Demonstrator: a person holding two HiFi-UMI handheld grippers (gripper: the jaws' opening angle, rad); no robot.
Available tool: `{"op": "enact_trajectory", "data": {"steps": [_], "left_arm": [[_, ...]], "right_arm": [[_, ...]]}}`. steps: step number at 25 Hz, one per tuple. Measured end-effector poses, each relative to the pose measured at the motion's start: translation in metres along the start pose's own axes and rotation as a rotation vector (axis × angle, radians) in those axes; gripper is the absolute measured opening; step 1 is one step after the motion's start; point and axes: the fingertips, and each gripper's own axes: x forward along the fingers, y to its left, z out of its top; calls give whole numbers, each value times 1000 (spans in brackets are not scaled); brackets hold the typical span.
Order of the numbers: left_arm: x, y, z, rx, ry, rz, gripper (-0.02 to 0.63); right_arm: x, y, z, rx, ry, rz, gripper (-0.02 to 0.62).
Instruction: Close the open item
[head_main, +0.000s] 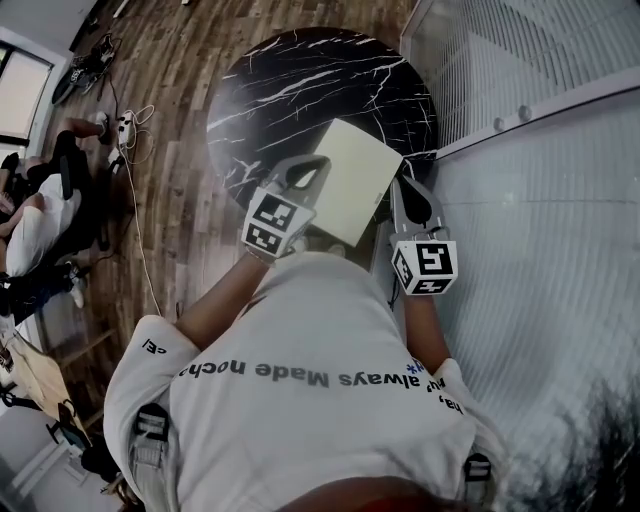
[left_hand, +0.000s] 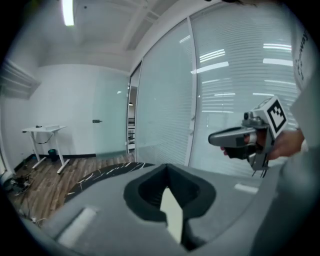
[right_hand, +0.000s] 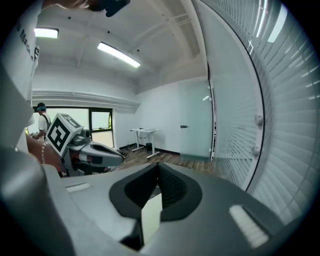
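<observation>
Left hand-held gripper (head_main: 304, 172) and right hand-held gripper (head_main: 405, 192) both pinch the pale yellow flat folder (head_main: 352, 180); looks closed already, I'd say.

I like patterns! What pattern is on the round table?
The table is black with white veins; head view.

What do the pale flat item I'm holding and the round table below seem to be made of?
Pale flat item: probably card or paper, matte, pale yellow-green; it shows no glare and a thin edge. A thin plastic cover is possible.
Round table: black marble or a marble-look laminate, polished; it shows white veins and a soft sheen.
</observation>
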Motion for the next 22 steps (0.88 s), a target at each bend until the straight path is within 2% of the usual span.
{"op": "enact_trajectory", "data": {"steps": [4,11,17,22], "left_arm": [[-20,-11,37,-15,-91,-16,3],[-53,-25,83,-31,-204,-31,3],[-73,-32,103,-17,-259,-33,3],[-79,-34,105,-13,-270,-35,3]], "right_arm": [[-18,17,38,-1,-72,31,2],[-45,42,87,-74,-162,67,2],[-54,56,100,-114,-170,79,2],[-57,60,103,-112,-172,79,2]]}}
